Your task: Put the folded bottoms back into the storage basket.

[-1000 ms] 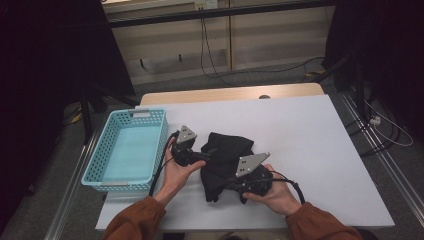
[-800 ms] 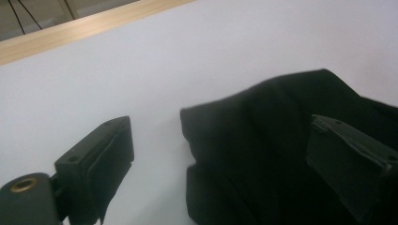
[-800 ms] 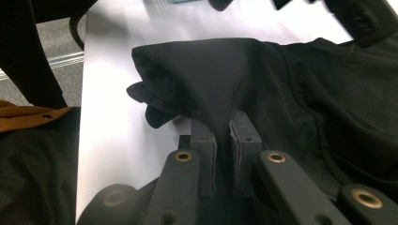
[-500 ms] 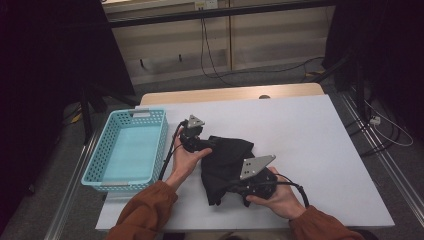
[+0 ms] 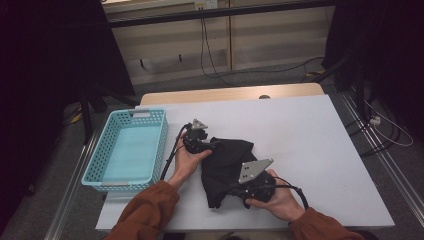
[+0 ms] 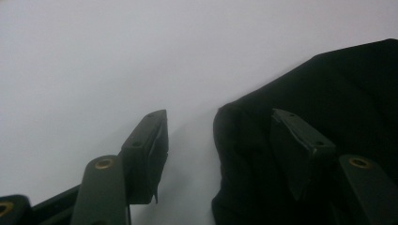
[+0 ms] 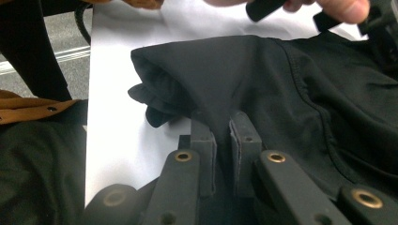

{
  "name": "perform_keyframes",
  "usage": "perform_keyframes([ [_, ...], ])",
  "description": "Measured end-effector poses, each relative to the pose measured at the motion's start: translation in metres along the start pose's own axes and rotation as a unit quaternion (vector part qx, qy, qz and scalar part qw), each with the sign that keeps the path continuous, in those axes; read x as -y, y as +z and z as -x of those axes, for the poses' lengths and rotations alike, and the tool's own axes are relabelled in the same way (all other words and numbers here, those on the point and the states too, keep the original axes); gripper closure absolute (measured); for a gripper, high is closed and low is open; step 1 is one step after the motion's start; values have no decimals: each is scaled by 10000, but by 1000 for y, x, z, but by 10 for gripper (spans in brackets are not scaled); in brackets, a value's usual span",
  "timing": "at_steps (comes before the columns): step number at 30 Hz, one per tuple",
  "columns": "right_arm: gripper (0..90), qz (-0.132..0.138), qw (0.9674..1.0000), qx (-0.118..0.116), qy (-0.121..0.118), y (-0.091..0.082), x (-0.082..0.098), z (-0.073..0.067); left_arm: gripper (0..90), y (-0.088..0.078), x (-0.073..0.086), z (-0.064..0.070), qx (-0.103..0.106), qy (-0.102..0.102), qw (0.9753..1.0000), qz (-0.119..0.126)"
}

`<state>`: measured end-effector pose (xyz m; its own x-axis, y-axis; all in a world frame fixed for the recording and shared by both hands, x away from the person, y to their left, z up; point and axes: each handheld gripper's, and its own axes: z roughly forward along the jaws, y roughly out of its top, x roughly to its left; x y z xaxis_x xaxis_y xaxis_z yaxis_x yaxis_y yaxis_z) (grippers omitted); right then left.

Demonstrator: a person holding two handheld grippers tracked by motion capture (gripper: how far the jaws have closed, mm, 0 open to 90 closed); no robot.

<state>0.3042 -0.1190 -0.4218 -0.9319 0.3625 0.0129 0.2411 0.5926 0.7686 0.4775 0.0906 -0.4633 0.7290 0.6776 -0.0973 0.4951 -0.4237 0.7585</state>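
Right gripper view, right claw (image 7: 222, 123) pinching soft black cloth (image 7: 291, 89), left claw (image 6: 220, 140) half-closed astride its edge.

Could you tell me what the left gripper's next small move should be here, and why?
Probably finish closing on the cloth's corner. The right gripper already pinches a fold of the black cloth, while the left gripper, whose jaws have just been closing, straddles the cloth's edge: one jaw over the fabric, the other over the bare white table, pads not yet pressing.

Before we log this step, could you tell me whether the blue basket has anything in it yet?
Empty: in the high view the blue basket shows a bare floor, and the black cloth lies bunched on the table beside it.
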Motion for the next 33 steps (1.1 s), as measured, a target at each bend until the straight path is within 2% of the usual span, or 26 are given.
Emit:
perform_keyframes([
  [3,832,-19,10000,-14,2,1,1,1,390,2,1,-2,150,-203,9997,11],
  [8,832,-41,10000,-27,3,2,1,0,409,1,1,-1,162,-198,9997,-41],
  [10,832,-47,10000,-27,-1,2,1,0,479,0,1,0,318,-232,9992,-49],
  [12,832,-44,10000,-31,1,2,0,0,525,0,0,1,386,-228,9989,-97],
  [15,832,-43,10000,-43,14,2,0,0,540,0,1,0,451,-275,9985,-104],
  [18,831,-51,10000,-60,27,3,1,1,548,0,0,2,426,-324,9985,-116],
  [19,831,-51,10000,-59,25,3,1,1,569,-1,0,2,484,-332,9982,-145],
  [20,831,-46,10000,-56,26,3,1,1,637,0,0,2,704,-388,9966,-156],
  [21,831,-43,10000,-47,18,3,1,1,703,0,1,3,776,-436,9959,-155],
  [23,832,-32,10000,-44,24,3,0,0,719,-1,-1,5,737,-382,9964,-199],
  [27,832,-18,10000,-31,12,3,0,0,763,-3,-2,5,644,-495,9964,-224],
  [31,832,28,10000,-14,42,4,-1,0,778,-4,-2,4,561,-662,9962,-124],
  [33,832,44,10000,-12,35,4,-2,0,779,-5,-3,4,537,-672,9963,-49],
])
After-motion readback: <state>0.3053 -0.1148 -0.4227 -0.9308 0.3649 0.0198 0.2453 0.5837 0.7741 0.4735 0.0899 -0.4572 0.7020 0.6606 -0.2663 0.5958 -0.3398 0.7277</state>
